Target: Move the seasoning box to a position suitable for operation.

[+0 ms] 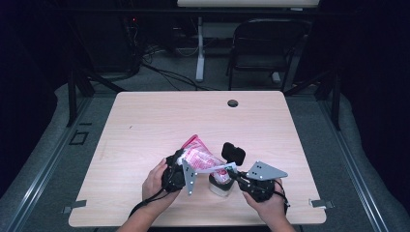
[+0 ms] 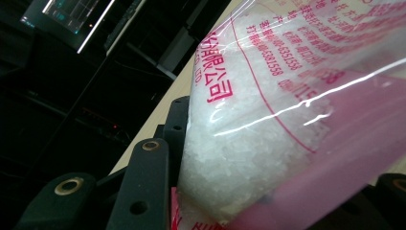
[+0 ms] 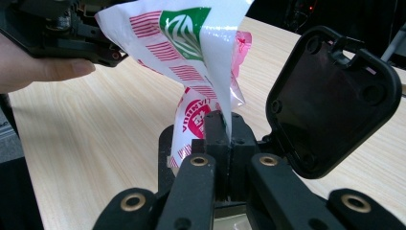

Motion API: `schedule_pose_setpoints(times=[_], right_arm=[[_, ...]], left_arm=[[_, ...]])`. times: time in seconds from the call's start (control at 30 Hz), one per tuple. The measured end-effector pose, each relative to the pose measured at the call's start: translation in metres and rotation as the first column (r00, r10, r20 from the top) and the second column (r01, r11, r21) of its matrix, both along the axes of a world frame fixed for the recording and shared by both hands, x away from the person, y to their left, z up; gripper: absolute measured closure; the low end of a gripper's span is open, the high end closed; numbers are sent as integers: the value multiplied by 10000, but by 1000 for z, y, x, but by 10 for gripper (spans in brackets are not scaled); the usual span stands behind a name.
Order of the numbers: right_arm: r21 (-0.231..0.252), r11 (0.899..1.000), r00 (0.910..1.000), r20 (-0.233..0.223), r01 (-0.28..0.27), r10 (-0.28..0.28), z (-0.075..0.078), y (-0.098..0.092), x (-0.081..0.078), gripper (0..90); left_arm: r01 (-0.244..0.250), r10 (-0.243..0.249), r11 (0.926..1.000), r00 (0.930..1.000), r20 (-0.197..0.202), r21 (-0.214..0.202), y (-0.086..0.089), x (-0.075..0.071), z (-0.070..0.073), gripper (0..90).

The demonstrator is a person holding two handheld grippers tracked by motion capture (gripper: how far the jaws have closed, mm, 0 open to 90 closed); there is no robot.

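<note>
You are holding a plastic bag (image 1: 200, 158) of white crystals above the front of the bench (image 1: 145, 125), between your two hands. Your left hand-held gripper (image 1: 181, 169) is pinching the full body of the bag; in the left gripper view the white grains and red print (image 2: 249, 120) are pressing right against the black jaw at the left, and the far jaw is sitting behind the pink film at the lower right. Your right hand-held gripper (image 1: 233, 170) is pressing its jaws together on the bag's thin white edge; in the right gripper view that strip of film (image 3: 225, 86) is running down into the closed gap between the two jaws, with a green emblem and red stripes printed higher up. The bag is hanging tilted, its pink end pointing away from you. Just beneath it, a small clear container (image 1: 220, 186) is standing on the bench, its black hinged lid (image 1: 233, 152) swung up and open beside the right hand-held gripper.
</note>
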State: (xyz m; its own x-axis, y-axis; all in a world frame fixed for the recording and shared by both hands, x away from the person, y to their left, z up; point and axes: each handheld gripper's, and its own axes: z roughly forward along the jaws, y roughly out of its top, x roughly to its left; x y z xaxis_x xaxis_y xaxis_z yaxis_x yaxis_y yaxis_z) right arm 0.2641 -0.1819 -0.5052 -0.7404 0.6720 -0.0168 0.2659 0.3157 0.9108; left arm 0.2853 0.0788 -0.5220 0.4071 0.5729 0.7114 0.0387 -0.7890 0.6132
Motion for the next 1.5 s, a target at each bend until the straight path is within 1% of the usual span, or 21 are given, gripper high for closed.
schedule_pose_setpoints(times=[0.03, 0.13, 0.23, 0.3, 0.43, 0.47, 0.5, 0.6, 0.63, 0.73, 0.77, 0.9, 0.93, 1.03, 1.23, 1.37, 1.5], right_arm=[[17, 10000, 10000, 28, 17, -17, -1, 0, 0, 900], [-38, 10000, 10000, 15, 19, -19, -2, 1, 1, 900], [-126, 9999, 9999, 54, 96, -96, -2, 1, 1, 900], [-202, 9996, 9998, 76, 172, -170, -2, 1, 2, 900], [-140, 9996, 9997, 56, 239, -239, -3, 0, 2, 900], [-70, 9996, 9996, 69, 264, -263, -3, 0, 2, 900], [-153, 9994, 9995, 103, 296, -295, -3, -1, 2, 900], [-166, 9992, 9991, 230, 355, -351, -1, -1, 0, 893], [-175, 9993, 9991, 249, 343, -339, 0, -1, -1, 891], [-5, 9994, 9990, 267, 356, -356, 1, -2, -2, 886], [-50, 9993, 9990, 270, 364, -362, 2, -3, -2, 883], [17, 9994, 9990, 265, 355, -355, 2, -4, -2, 879], [17, 9994, 9990, 267, 356, -356, 2, -4, -2, 880], [-28, 9993, 9989, 280, 385, -384, 2, -3, -2, 885], [-34, 9993, 9989, 283, 380, -379, 2, -4, -3, 891], [-60, 9992, 9989, 253, 401, -399, 2, -4, -4, 894], [-2, 9992, 9989, 261, 402, -402, 1, -3, -5, 897]], left_arm=[[-5, 5, 10000, 10000, 18, 69, 0, 0, 0, 657], [-15, 14, 10000, 10000, 50, 90, 0, 0, 0, 658], [-25, 24, 10000, 10000, 40, 37, -1, 0, 0, 658], [-40, 39, 9999, 10000, 68, 130, -1, 0, 0, 658], [-16, 12, 9999, 9998, 194, 163, -3, 0, 0, 658], [-21, 15, 9997, 9996, 268, 243, -3, 0, 1, 658], [-22, 16, 9998, 9996, 268, 222, -3, -1, 0, 658], [-23, 2, 9990, 9989, 471, 437, -4, -1, 1, 658], [-20, -1, 9990, 9988, 491, 435, -4, -1, 1, 658], [-19, -9, 9987, 9985, 551, 506, -6, -2, 1, 659], [-8, -26, 9984, 9982, 607, 567, -6, -2, 1, 659], [9, -47, 9983, 9980, 634, 588, -6, -2, 1, 659], [5, -47, 9982, 9976, 691, 605, -7, -2, 0, 659], [4, -49, 9979, 9976, 692, 642, -7, -2, 0, 659], [108, -167, 9975, 9963, 847, 694, -7, -1, -1, 659], [157, -226, 9966, 9961, 854, 806, -6, -1, -1, 660], [195, -286, 9955, 9948, 980, 924, -6, -1, -1, 660]])
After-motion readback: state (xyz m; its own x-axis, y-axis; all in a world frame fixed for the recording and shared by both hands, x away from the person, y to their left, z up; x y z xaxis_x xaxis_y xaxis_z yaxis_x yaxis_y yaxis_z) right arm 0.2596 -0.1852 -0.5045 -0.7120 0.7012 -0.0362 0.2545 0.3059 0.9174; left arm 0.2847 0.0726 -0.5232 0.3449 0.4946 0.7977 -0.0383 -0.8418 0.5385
